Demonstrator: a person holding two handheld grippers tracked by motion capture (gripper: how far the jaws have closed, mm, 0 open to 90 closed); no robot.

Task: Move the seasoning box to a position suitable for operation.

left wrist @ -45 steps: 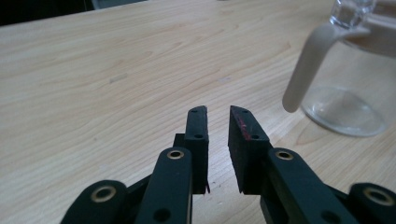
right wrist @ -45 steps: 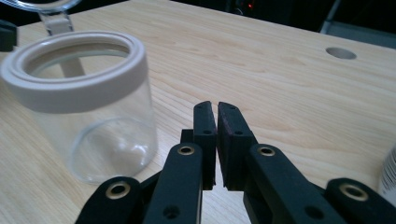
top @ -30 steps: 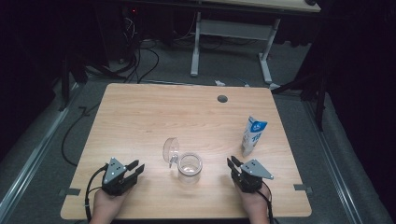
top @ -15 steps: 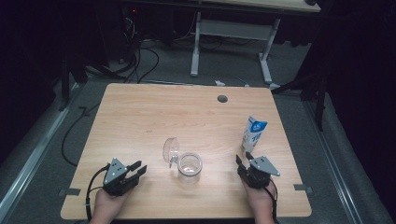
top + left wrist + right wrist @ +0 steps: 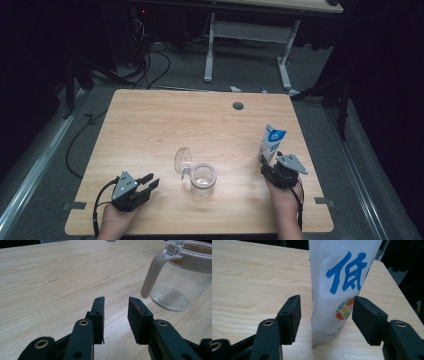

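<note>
Carton (image 5: 342,290) stands between right gripper (image 5: 325,315) jaws, just opened, ungrasped; we fear tipping it if one jaw bumps.

- Setting: a lab or test room, dimly lit around one bright work area.
- Light wooden table (image 5: 150,130) with a cable hole (image 5: 238,106), standing on grey carpet (image 5: 190,70).
- Loose cables (image 5: 145,65) trailing across the floor behind it.
- White-legged desk frame (image 5: 250,35) at the rear.
- Tape marks (image 5: 73,205) on the floor at the table's near corners.

Glossy carton (image 5: 337,290) — matt wood table (image 5: 150,130).
</note>
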